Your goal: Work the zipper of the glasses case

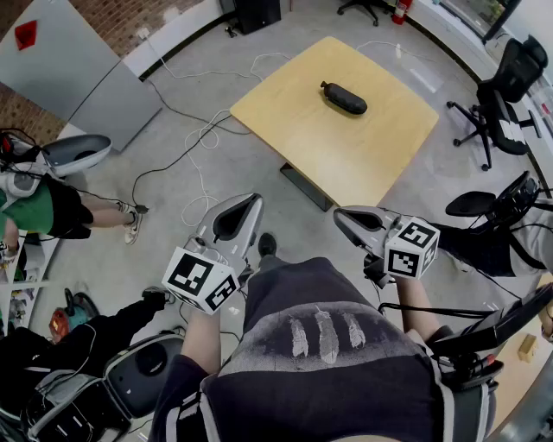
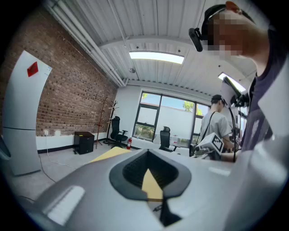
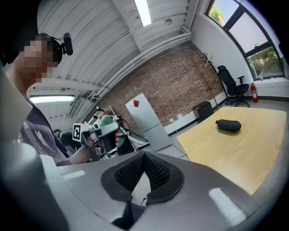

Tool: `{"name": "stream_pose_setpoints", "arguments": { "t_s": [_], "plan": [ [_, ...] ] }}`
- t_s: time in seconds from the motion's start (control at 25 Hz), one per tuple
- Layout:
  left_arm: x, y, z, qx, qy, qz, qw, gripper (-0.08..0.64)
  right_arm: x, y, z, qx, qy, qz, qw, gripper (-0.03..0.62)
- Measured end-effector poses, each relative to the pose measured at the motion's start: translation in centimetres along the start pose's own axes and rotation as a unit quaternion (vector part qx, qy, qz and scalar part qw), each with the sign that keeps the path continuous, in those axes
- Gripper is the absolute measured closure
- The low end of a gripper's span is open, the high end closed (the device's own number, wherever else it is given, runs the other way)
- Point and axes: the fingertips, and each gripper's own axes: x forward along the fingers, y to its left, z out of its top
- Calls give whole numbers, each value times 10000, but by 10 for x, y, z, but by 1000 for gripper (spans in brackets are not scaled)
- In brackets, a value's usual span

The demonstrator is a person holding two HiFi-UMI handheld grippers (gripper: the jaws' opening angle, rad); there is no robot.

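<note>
2 grippers nearest, side by side in front of a dark shirt (image 1: pixel 328 363): left gripper (image 1: pixel 240 214) and right gripper (image 1: pixel 352 221). Jaws of each pressed fully together, nothing held. Both tipped slightly downward, over bare floor, well short of the table.

Below and around: grey concrete floor (image 1: pixel 216 95), smooth, crossed by several loose white and dark cables (image 1: pixel 203 138). At the left edge, 1 seated person (image 1: pixel 34 207) in a green top. Dark bags (image 1: pixel 130 371) at lower left.

Mid-room: 1 table (image 1: pixel 346 147), pale yellow wood top with rounded corners, set at an angle to the head view. Top bare apart from 1 item. To its right, black office chairs (image 1: pixel 510 86). To its left, 1 tall white panel (image 1: pixel 60 69) with a small red mark, standing before a red brick wall (image 3: pixel 180 90).

On the far half of the table top: 1 glasses case (image 1: pixel 344 97), well apart from both grippers. Black, matte, oblong, rounded at both ends. Flat on its long side, slanted across the top, with a small nub at the end toward the far left. Zipper too small to make out, so open or closed not readable.

Beyond the table: 1 black box (image 1: pixel 257 13) and 1 red fire extinguisher (image 1: pixel 400 10) on the floor by the wall. Large windows (image 2: pixel 158 119) farther off, under a white ribbed ceiling (image 2: pixel 149 27) with strip lights (image 2: pixel 156 56).
</note>
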Motion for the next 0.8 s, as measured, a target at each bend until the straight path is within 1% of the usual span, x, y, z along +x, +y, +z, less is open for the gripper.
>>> {"name": "stream_pose_setpoints", "arguments": {
  "t_s": [0.08,0.24,0.44,0.6,0.72,0.8],
  "plan": [
    [2,25,2,-5,51,-66,10000,560,21,0,6,111,24,-17,9999,592],
    [8,80,12,-4,41,-243,9997,560,69,8,27,271,41,146,9995,592],
    [29,130,19,-173,22,-665,9976,560,108,-8,52,298,-34,-346,9989,592],
    [44,153,27,-181,-28,-816,9965,560,120,-22,65,273,-11,-612,9978,592],
    [53,160,34,-237,-90,-848,9961,560,122,-32,74,274,26,-674,9974,592],
    [59,162,39,-181,-88,-841,9963,560,123,-42,82,223,41,-679,9974,592]
  ]
}}
